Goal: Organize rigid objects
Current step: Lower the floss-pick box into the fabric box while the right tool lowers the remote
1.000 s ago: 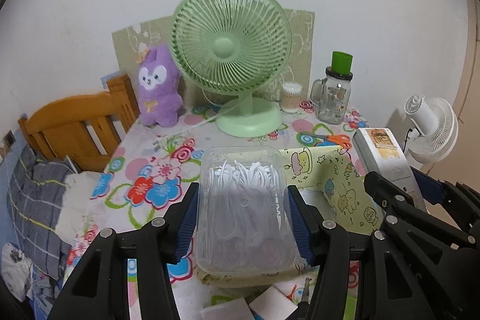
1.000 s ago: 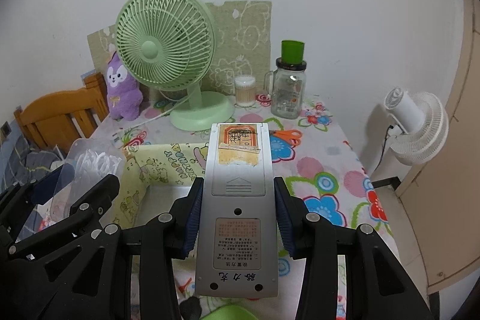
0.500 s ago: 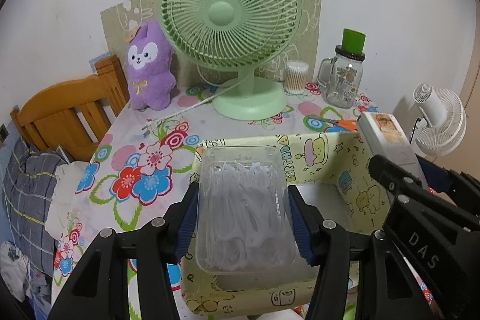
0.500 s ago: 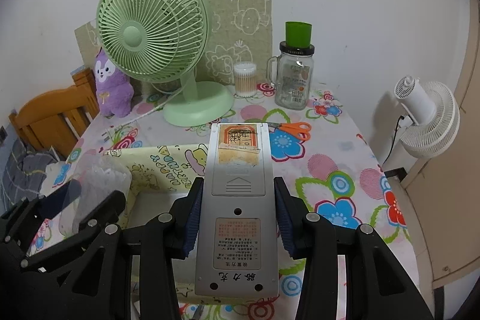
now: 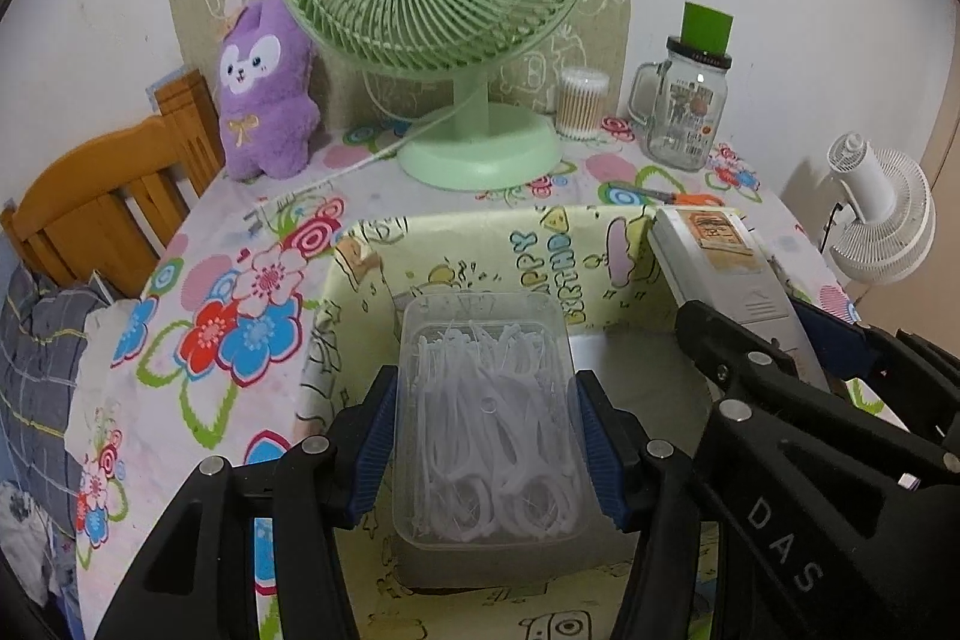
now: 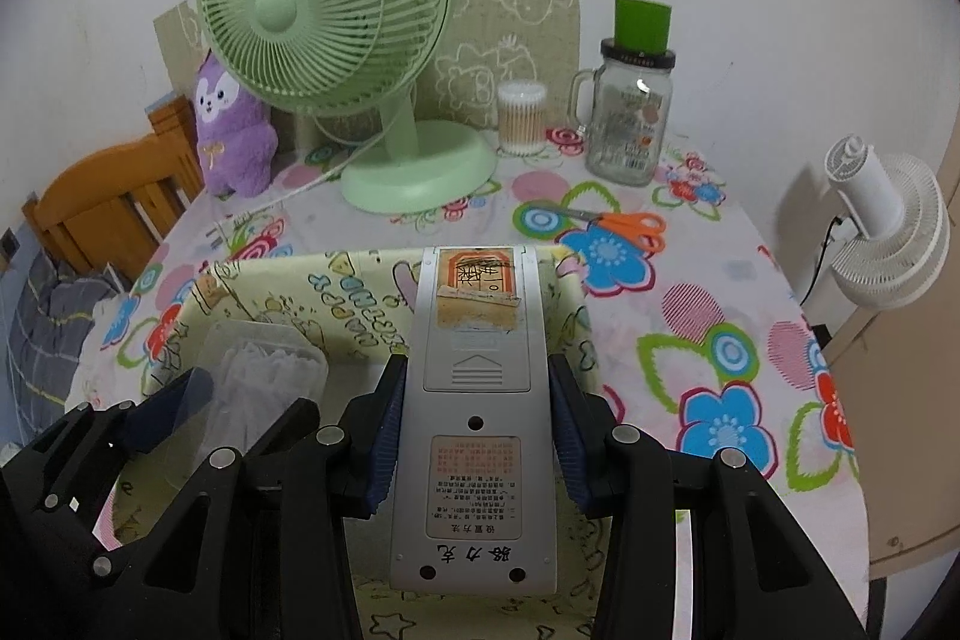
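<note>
My left gripper is shut on a clear plastic box of white floss picks and holds it low inside the yellow cartoon-print storage bin. My right gripper is shut on a grey remote control, back side up, held over the right part of the same bin. The remote and right gripper also show at the right in the left wrist view. The clear box and left gripper show at the lower left in the right wrist view.
On the floral tablecloth stand a green desk fan, a purple plush, a cotton swab tub, a glass jar mug with green lid and orange scissors. A wooden chair is left, a white fan right.
Both grippers have moved forward and down over the table. The clear box has gone from above the bin's near edge down into it, and the remote has come over the bin's right side.
</note>
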Demonstrator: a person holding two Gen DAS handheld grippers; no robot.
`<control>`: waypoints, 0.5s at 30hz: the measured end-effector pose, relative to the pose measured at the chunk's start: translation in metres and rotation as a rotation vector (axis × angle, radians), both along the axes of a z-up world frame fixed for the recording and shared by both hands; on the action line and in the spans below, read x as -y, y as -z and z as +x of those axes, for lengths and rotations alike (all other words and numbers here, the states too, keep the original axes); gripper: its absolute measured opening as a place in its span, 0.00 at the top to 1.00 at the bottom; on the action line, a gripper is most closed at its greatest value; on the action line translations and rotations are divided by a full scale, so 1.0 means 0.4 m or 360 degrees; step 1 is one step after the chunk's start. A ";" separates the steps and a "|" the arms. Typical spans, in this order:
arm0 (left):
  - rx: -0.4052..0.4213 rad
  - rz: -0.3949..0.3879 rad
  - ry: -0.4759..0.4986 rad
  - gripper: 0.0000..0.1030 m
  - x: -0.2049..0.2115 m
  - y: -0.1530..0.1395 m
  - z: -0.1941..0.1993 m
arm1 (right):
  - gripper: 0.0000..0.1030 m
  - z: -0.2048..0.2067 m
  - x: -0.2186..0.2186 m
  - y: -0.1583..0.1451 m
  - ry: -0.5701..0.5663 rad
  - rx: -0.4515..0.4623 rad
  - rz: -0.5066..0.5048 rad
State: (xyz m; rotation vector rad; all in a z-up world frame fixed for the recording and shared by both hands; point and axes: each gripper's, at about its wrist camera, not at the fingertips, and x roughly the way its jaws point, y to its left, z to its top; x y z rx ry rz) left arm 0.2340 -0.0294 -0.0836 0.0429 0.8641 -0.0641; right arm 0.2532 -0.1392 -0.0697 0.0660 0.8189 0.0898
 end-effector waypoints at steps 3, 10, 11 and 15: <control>0.0015 0.0035 -0.0001 0.42 0.006 0.003 -0.001 | 0.54 0.007 -0.008 0.012 -0.0012 -0.0026 0.0003; 0.0008 -0.0006 0.0037 0.25 0.003 0.000 0.000 | 0.54 0.011 -0.010 0.016 -0.0006 -0.0026 0.0006; 0.0004 -0.0011 0.0042 0.24 0.005 0.000 -0.001 | 0.54 0.012 -0.009 0.017 -0.0006 -0.0029 0.0006; 0.0003 -0.0019 0.0047 0.20 0.011 -0.004 -0.005 | 0.49 0.008 -0.008 0.013 -0.0013 -0.0024 0.0004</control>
